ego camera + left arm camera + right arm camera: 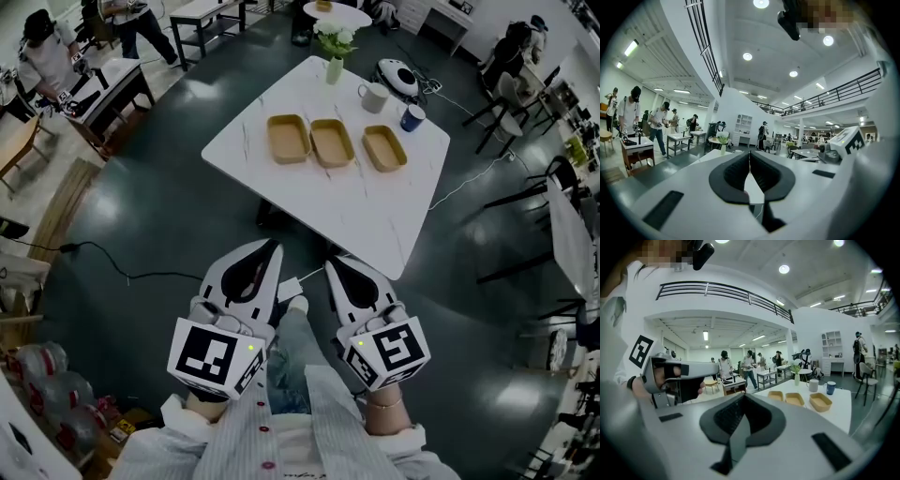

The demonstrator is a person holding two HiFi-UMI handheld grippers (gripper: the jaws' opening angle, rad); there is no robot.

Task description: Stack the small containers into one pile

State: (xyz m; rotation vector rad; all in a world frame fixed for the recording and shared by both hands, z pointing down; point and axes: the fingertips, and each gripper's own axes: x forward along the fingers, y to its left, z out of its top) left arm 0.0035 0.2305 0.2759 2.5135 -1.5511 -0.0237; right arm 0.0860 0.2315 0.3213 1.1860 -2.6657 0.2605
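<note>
A big room has a dark floor point(141, 216). A white table point(356, 211) stands on it. The left gripper point(272, 248) and right gripper point(333, 267) are both pinched closed and empty, off the table's near corner. Three tan containers point(288, 138) point(332, 142) point(384, 148) sit side by side mid-table, well apart from both grippers. A white mug point(373, 97) and a blue cup point(412, 117) stand near the far edge.

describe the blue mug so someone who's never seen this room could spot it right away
Start at the white table, where three tan containers lie in a row. Beyond the right-hand one, toward the table's far right corner, stand two mugs. The blue mug is the dark one nearest that corner, while the white mug beside it is pale.
</note>
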